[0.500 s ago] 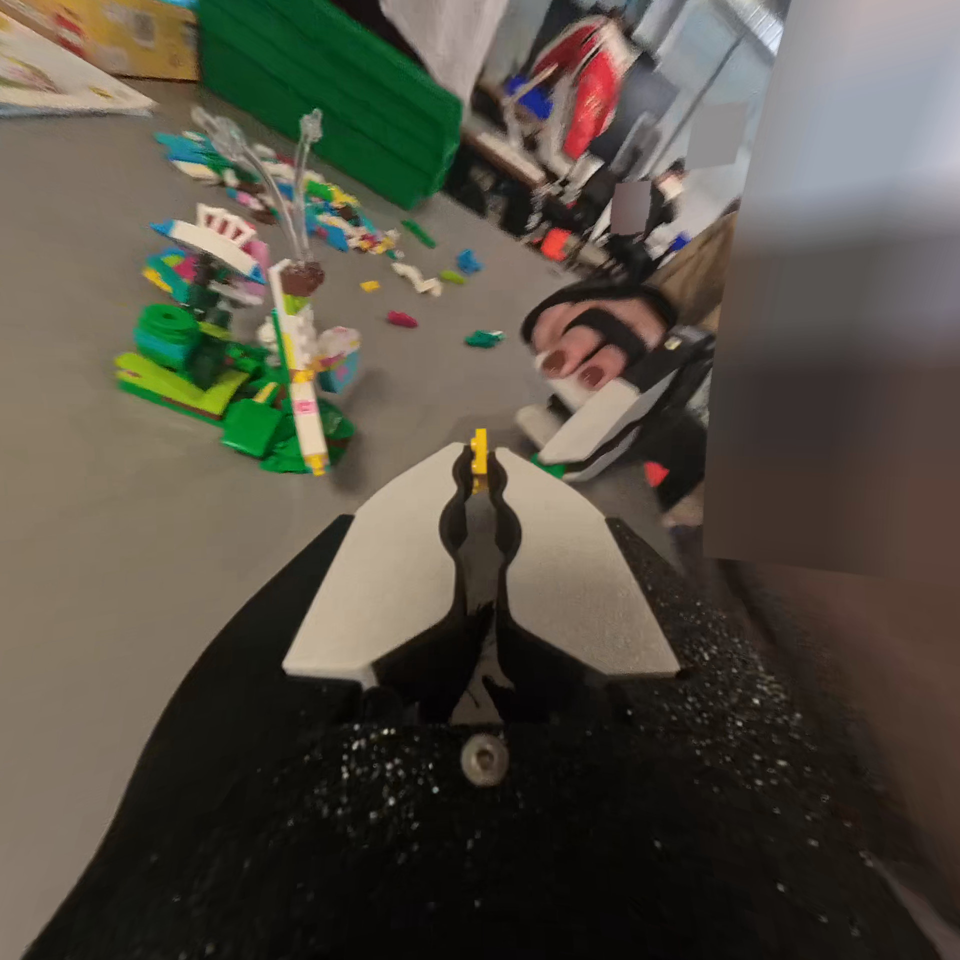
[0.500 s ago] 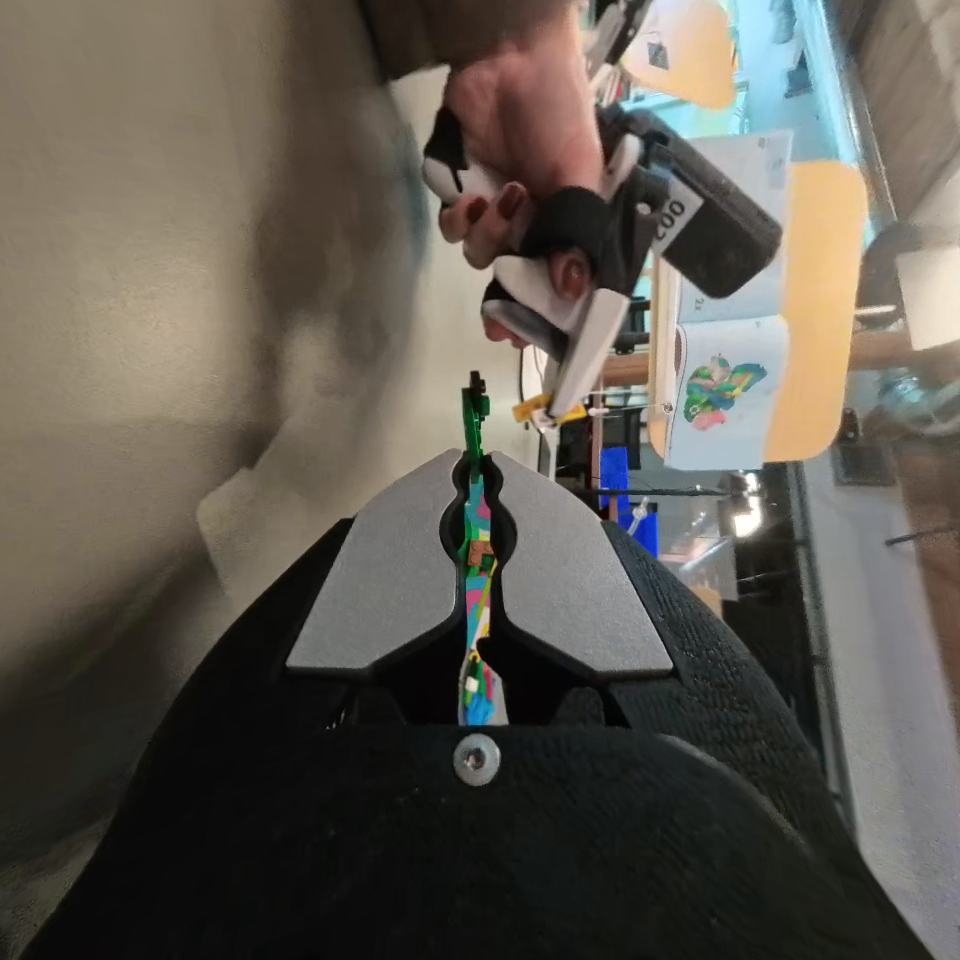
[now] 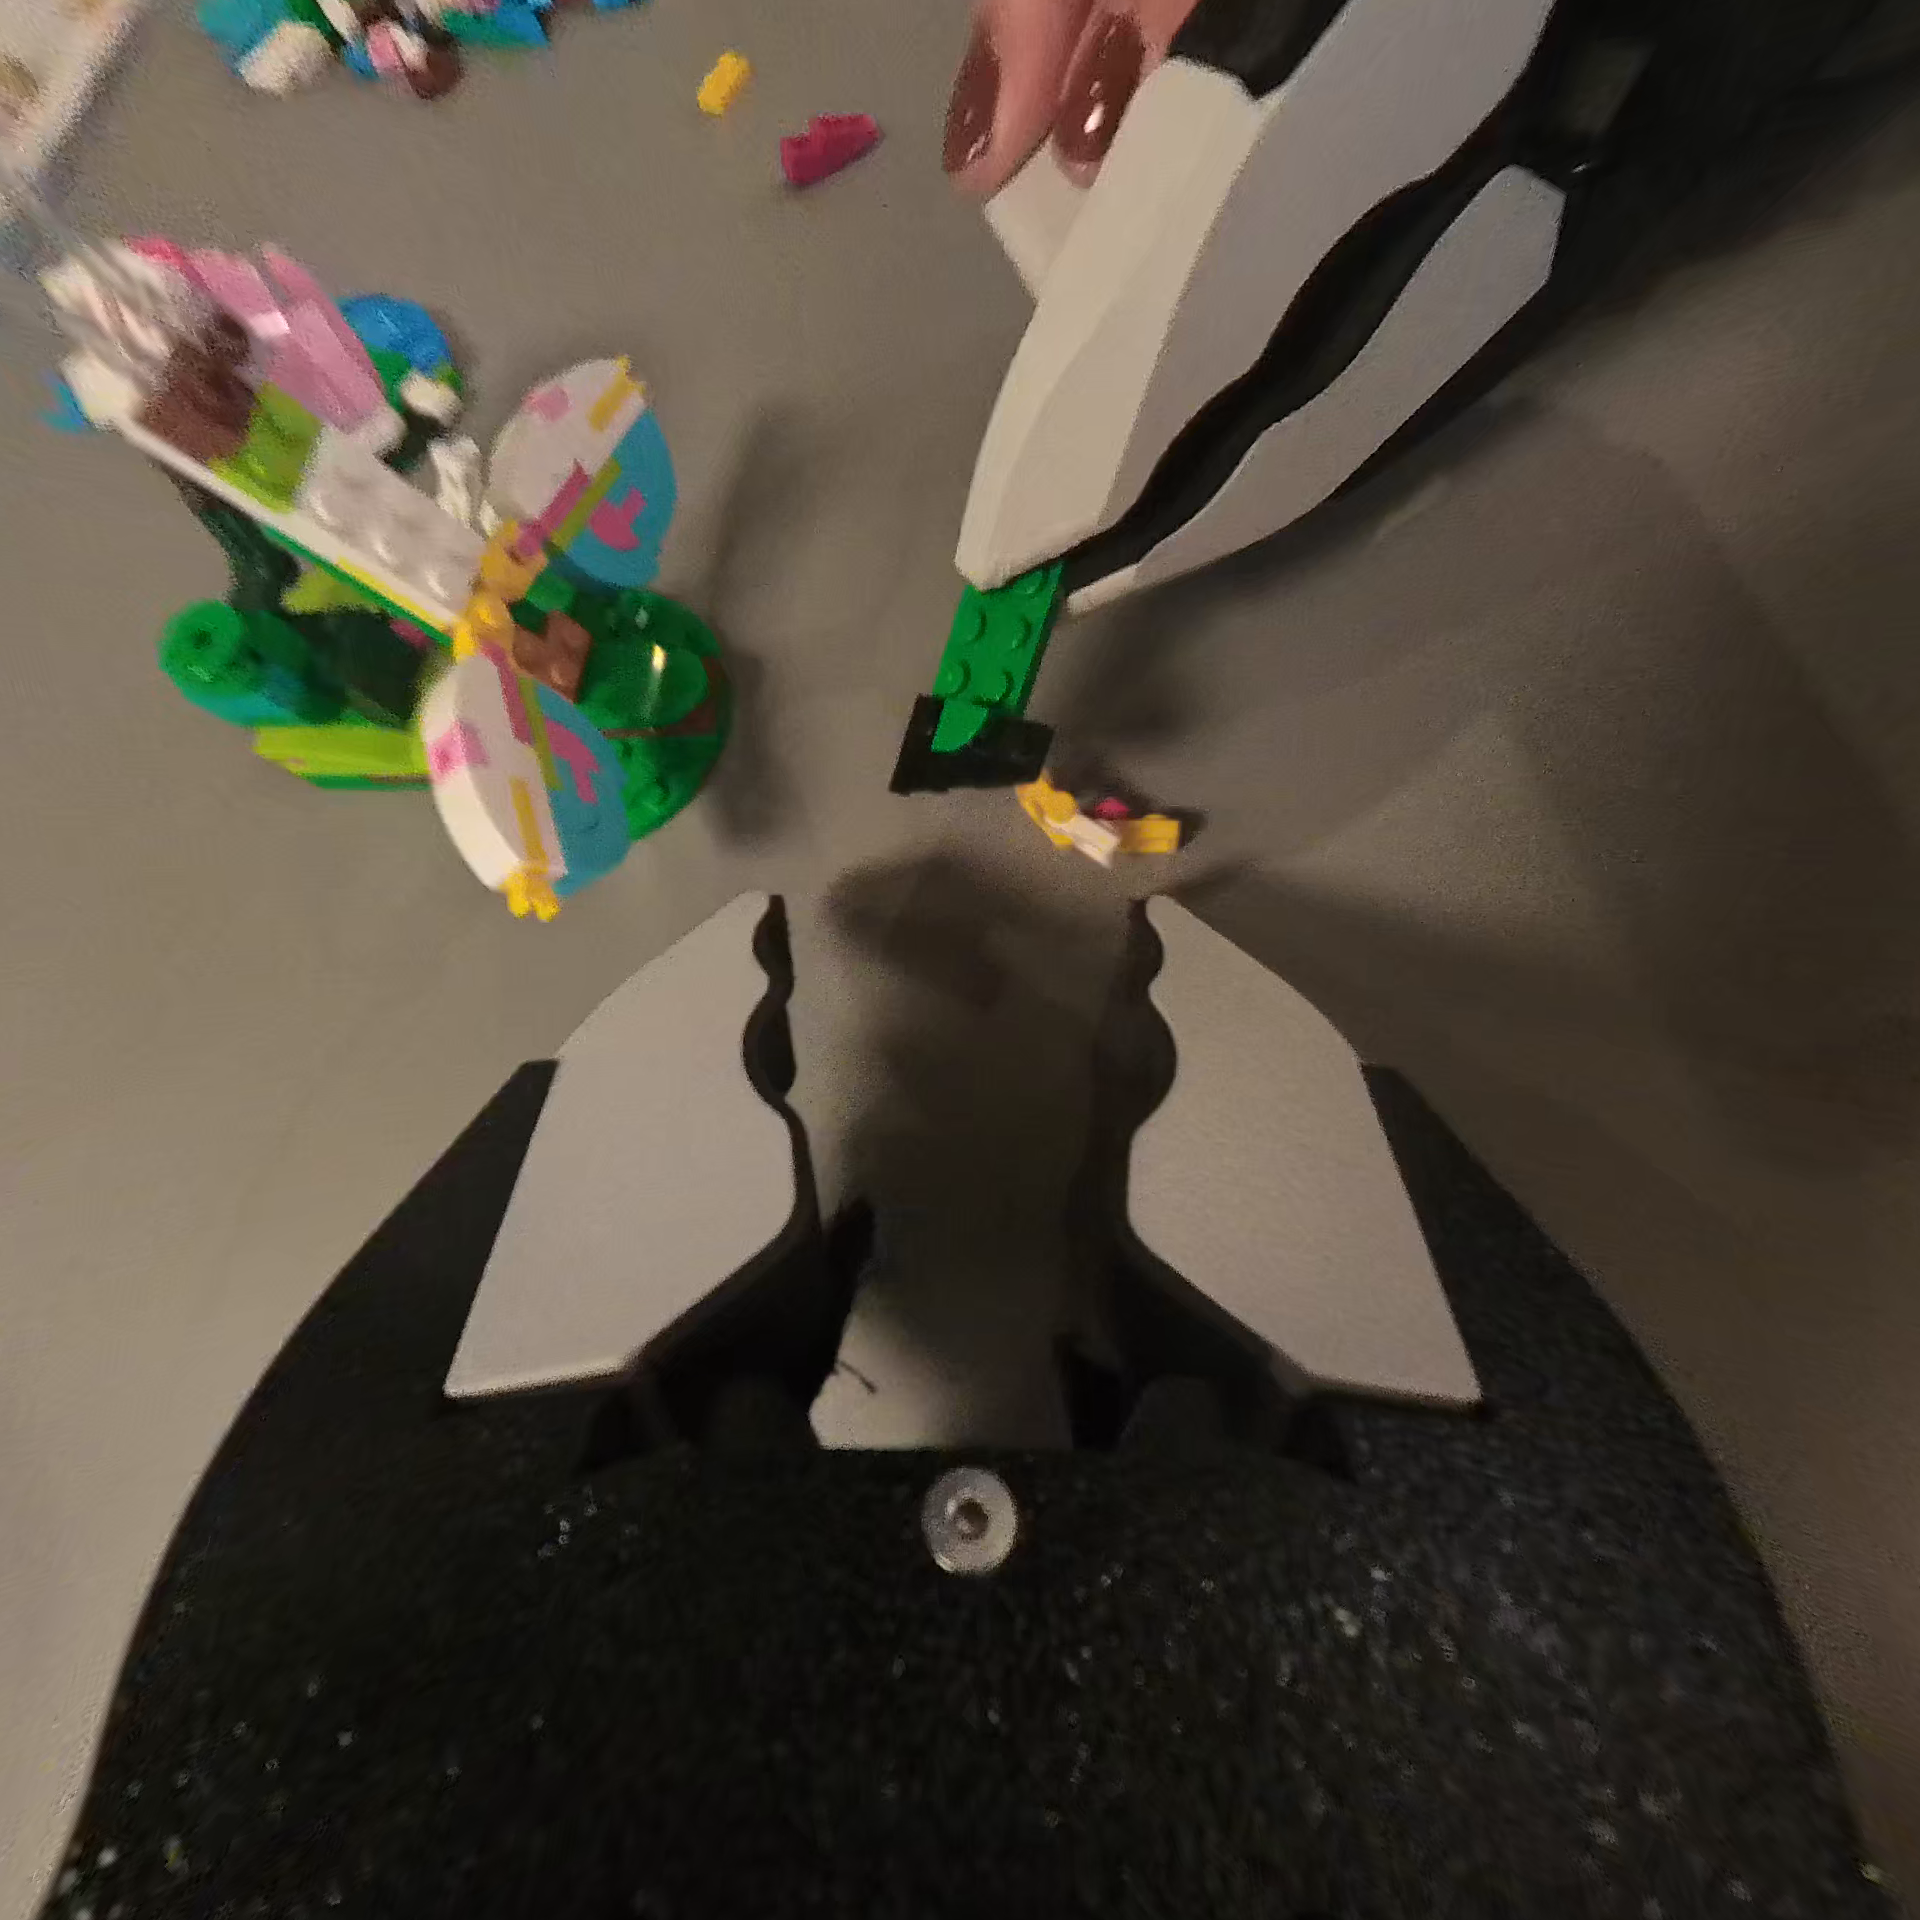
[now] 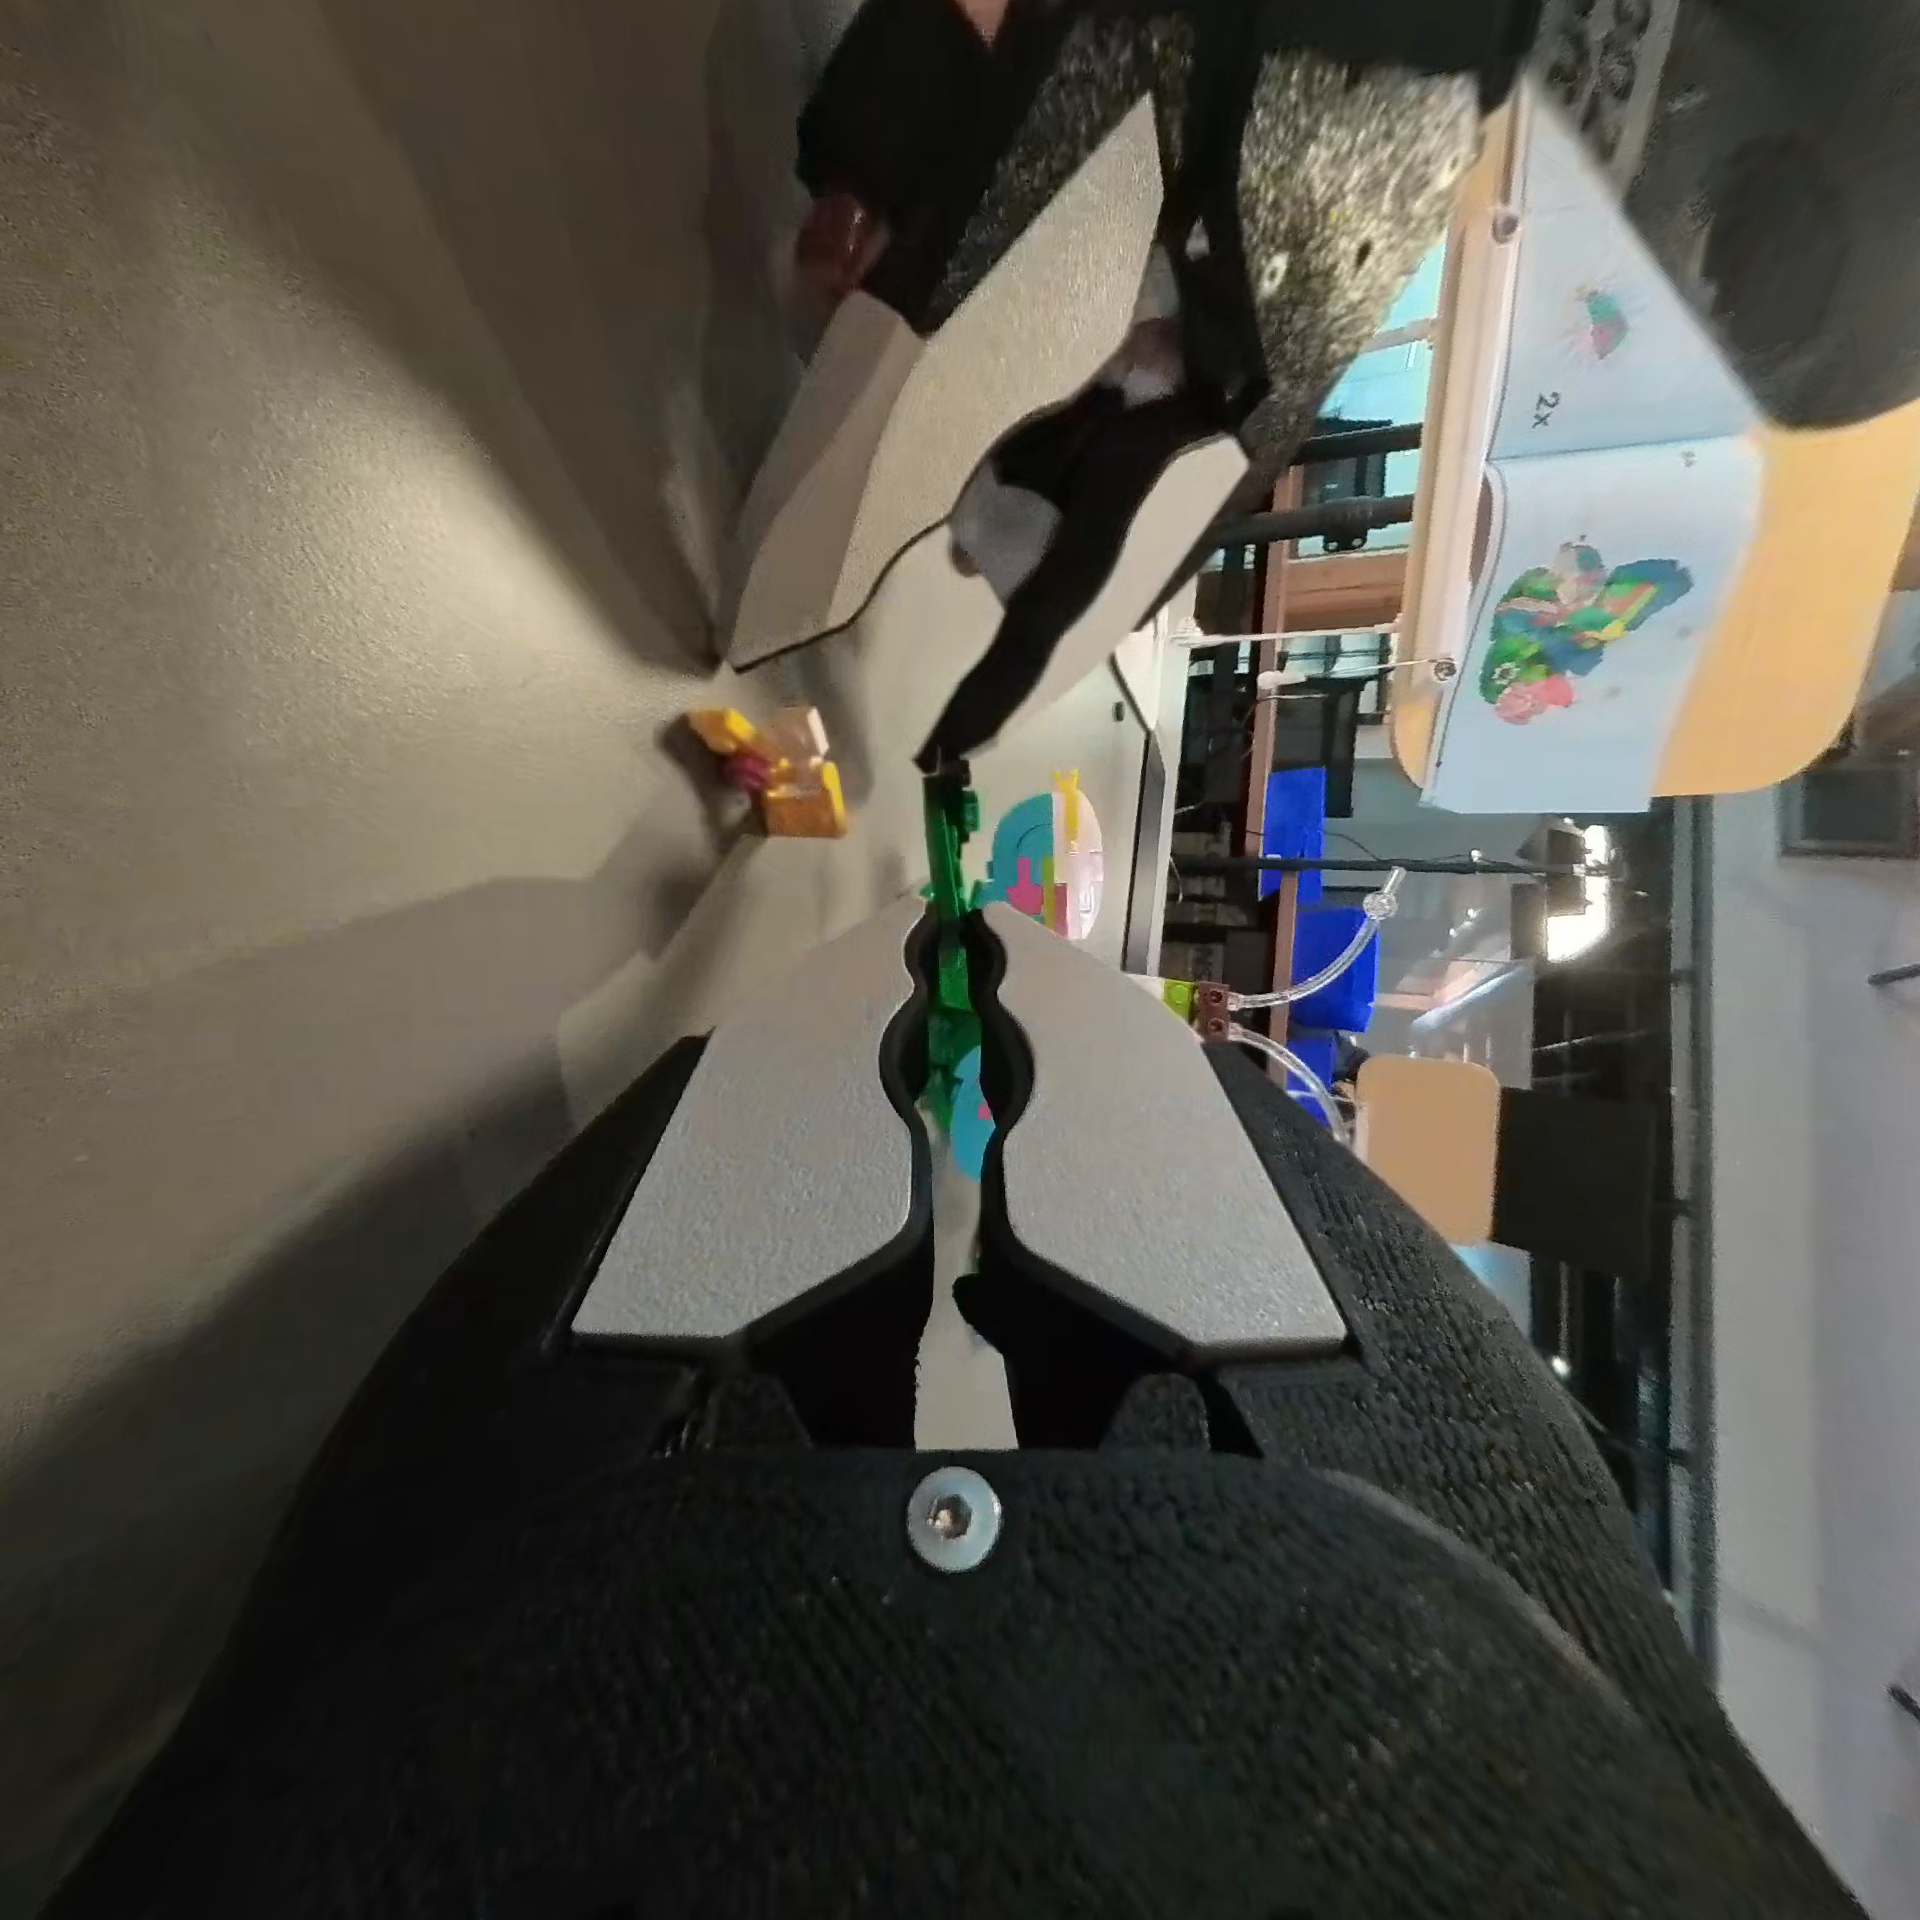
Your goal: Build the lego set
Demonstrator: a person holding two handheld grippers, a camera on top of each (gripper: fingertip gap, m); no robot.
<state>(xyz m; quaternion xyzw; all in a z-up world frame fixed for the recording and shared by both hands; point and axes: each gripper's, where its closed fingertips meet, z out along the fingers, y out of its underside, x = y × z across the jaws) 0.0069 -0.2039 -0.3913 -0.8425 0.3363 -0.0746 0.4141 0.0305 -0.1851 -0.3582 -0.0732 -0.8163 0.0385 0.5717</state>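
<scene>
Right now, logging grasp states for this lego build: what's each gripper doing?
Left gripper: open, holding nothing; a small yellow piece lies on the table just beyond its fingertips.
Right gripper: closed on a green plate with a black piece at its end.

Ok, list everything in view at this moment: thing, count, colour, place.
green plate: one, green with a black piece at its tip, held above the table
small assembly: one, yellow, white and pink, on the table beyond the left gripper
butterfly model: one, white, blue, pink on green base, table left
loose bricks: several, mixed colours, far table
table: one, grey
instruction booklet: one, open, background
left gripper: open, empty
right gripper: shut on green plate
</scene>
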